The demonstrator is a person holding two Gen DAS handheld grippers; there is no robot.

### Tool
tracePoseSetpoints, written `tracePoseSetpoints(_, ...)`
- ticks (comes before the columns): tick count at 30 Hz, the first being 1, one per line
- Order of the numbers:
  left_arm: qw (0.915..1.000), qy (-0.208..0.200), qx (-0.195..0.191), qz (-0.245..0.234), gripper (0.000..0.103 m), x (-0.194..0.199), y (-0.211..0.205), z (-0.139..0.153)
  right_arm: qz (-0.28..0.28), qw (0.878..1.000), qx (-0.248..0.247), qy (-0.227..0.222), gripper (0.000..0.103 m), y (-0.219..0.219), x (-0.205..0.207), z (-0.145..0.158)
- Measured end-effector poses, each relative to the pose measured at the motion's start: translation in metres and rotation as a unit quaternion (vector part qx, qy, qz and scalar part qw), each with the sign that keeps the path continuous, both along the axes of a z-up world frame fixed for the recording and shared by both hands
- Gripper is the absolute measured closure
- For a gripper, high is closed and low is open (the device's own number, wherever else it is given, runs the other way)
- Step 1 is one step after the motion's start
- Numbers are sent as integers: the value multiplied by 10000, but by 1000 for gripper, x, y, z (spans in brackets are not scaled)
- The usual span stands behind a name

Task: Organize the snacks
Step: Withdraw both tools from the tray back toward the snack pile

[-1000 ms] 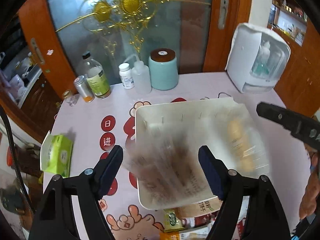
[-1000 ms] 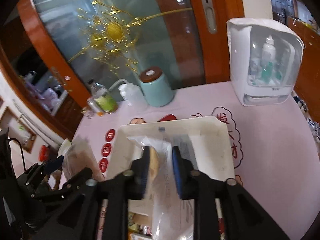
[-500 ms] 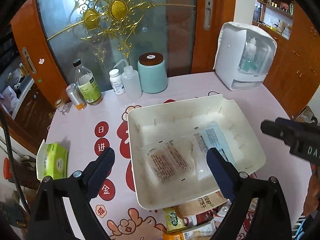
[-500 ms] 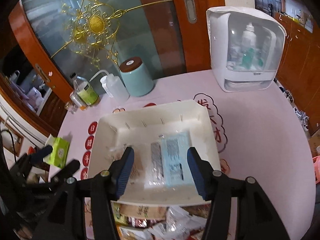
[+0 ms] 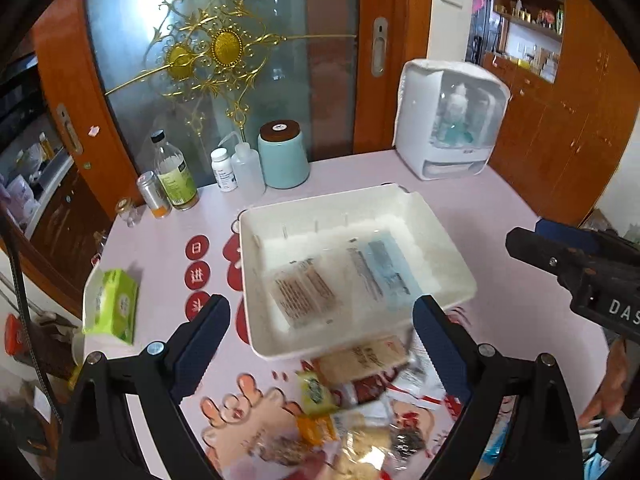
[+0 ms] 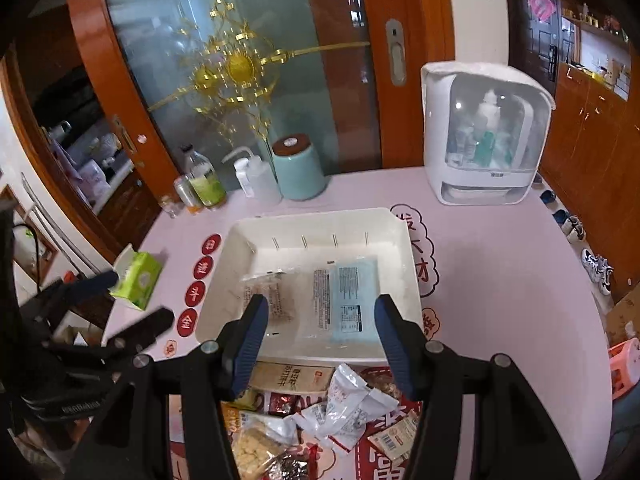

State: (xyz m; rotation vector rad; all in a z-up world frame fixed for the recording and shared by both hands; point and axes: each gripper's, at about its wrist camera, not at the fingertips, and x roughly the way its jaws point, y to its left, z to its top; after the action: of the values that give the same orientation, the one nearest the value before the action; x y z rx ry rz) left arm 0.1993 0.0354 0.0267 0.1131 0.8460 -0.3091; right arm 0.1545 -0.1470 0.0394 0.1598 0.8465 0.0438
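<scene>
Two flat snack packets lay side by side on the floor of the white tray (image 6: pixel 408 264), which sat near the middle of the pink counter (image 6: pixel 500 280). The brown-printed packet (image 6: pixel 272 300) was on the left and the blue-and-clear packet (image 6: pixel 352 292) on the right, their edges close or perhaps just overlapping; blur made that hard to judge. Just in front of the tray's near wall a loose pile of snack packets (image 6: pixel 340 400) covered the counter, among them a tan wrapper, a crumpled white one and a bag of pale puffed pieces.

The right hand-held gripper (image 6: pixel 320 340) hung above the tray's near edge with its blue pads spread apart and nothing between them. The left hand-held gripper (image 5: pixel 320 344) stood wider still, released and empty, over the tray's near wall and the pile. In the right wrist view it showed at the far left; in the left wrist view the other tool's black body came in from the right edge.

Beyond the tray, along the back of the counter, stood a teal canister (image 5: pixel 283 156) with a dark lid, a squeeze bottle (image 5: pixel 248 172), a small white pill bottle, a glass bottle with a green label (image 5: pixel 172 176) and a small can. A white cabinet with a clear door (image 6: pixel 488 136) stood at the back right, and a green tissue pack (image 5: pixel 112 300) lay at the counter's left edge.
</scene>
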Motion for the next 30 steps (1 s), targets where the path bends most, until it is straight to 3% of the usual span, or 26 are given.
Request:
tracePoseSetpoints(6, 9987, -156, -444, 206, 11, -49, 5, 12, 165, 9998, 48, -122, 47, -9, -39, 11)
tracePoseSetpoints(9, 9983, -298, -332, 376, 11, -67, 5, 16, 293, 9994, 12, -207, 47, -12, -61, 17)
tracePoseSetpoints(13, 9968, -623, 132, 475, 11, -93, -1, 22, 615, 9978, -80, -224, 47, -12, -85, 20)
tracePoseSetpoints(16, 9967, -698, 155, 389, 11, -109, -3, 27, 732, 9967, -200, -284, 47, -12, -102, 21)
tracePoseSetpoints(23, 9984, -502, 57, 247, 11, -133, -4, 30, 898, 9952, -253, -308, 47, -8, -137, 15)
tracePoseSetpoints(27, 9992, -207, -193, 273, 11, -139, 3, 19, 852, 9950, -399, -338, 47, -5, -153, 5)
tracePoseSetpoints(30, 9990, -72, -175, 403, 11, -140, 9, 3, 806, 9961, -300, -210, 47, -6, -162, -11)
